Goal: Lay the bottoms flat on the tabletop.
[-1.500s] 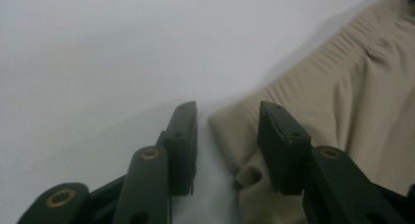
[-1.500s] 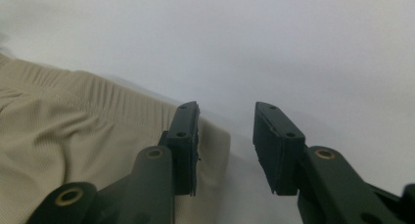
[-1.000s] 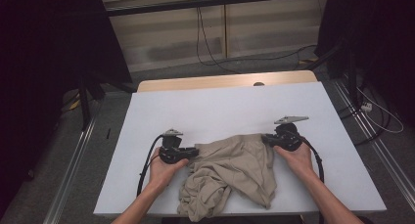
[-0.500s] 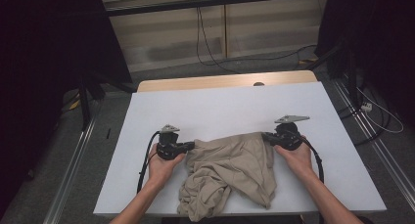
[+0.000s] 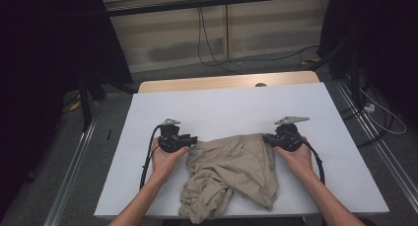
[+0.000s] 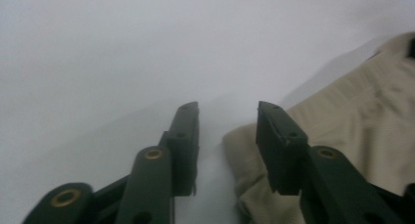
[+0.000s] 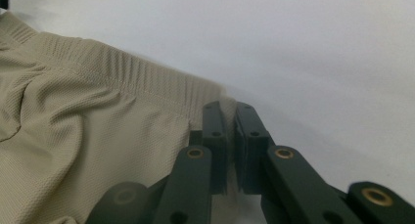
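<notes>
On the near half of the white table (image 5: 222, 107) lies a beige garment (image 5: 231, 176), crumpled, its ribbed band edge running across the table from left to right between the two hands, the rest of the cloth trailing back toward the person's edge, where a bunched lump hangs close to the rim. So the long axis of that top edge goes side to side, and the body of the fabric falls away from it toward the near side.

Over on the right, the right hand-held gripper (image 5: 270, 137) sits at the band's right corner, and in the right gripper view the right hand-held gripper (image 7: 230, 117) has its jaws pressed together on the ribbed edge of the garment (image 7: 88, 131), cloth pinched between the pads.

Now the left: the left hand-held gripper (image 5: 192, 139) sits just beside the band's left corner. Its jaws have just been opening, and in the left gripper view the left hand-held gripper (image 6: 227, 117) stands spread, with bare table showing through the gap. The corner of the garment (image 6: 352, 111) lies by the right-hand jaw, and neither pad presses on it.
</notes>
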`<state>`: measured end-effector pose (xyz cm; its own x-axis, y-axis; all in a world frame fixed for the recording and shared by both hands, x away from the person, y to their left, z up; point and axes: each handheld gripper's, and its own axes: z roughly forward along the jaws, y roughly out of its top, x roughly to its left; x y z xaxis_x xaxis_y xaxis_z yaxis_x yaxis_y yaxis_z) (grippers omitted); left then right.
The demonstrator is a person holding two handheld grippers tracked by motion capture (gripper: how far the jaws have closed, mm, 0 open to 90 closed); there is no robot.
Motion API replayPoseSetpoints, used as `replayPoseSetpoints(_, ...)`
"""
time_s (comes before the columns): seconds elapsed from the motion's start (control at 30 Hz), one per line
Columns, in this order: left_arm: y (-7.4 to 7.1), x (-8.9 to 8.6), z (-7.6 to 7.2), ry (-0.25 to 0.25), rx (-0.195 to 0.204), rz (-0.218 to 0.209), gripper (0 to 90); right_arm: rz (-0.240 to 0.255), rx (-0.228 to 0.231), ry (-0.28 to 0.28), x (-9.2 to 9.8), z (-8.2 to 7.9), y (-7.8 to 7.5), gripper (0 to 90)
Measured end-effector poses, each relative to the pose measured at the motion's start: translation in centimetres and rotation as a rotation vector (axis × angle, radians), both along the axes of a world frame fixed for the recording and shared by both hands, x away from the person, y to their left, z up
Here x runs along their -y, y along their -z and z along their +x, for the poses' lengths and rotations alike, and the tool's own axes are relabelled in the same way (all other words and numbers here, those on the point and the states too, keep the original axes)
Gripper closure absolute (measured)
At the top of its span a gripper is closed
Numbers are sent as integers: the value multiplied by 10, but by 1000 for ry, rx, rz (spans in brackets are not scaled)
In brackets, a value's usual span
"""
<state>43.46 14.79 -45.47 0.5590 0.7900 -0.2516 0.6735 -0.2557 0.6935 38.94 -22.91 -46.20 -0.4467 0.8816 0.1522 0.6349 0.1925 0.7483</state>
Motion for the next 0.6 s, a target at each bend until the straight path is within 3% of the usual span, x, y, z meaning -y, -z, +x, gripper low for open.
replayPoseSetpoints(0.03,2,0,0,14,-23,-10,593,1,0,0,0,0,0,844)
replayPoseSetpoints(0.07,2,1,-1,12,-13,-7,589,1,0,-1,0,0,0,845)
replayPoseSetpoints(0.13,1,1,-4,44,-32,-23,617,1,0,-2,0,-1,0,844)
replayPoseSetpoints(0.23,3,4,-11,64,-22,2,643,1,-1,-6,1,-1,0,844)
replayPoseSetpoints(0.27,2,4,-11,61,-27,4,670,0,-1,-7,1,-1,0,844)
replayPoseSetpoints(0.33,3,2,-11,77,-33,0,824,0,-2,-7,1,-1,0,845)
replayPoseSetpoints(0.4,1,0,-9,86,-36,-6,861,12,-3,-5,1,-1,-2,844)
replayPoseSetpoints(0.47,-5,-1,-8,73,7,-18,865,53,-5,5,3,-2,-4,845)
replayPoseSetpoints(0.6,-28,-8,-7,43,96,-81,866,95,50,-1,6,-3,-21,845)
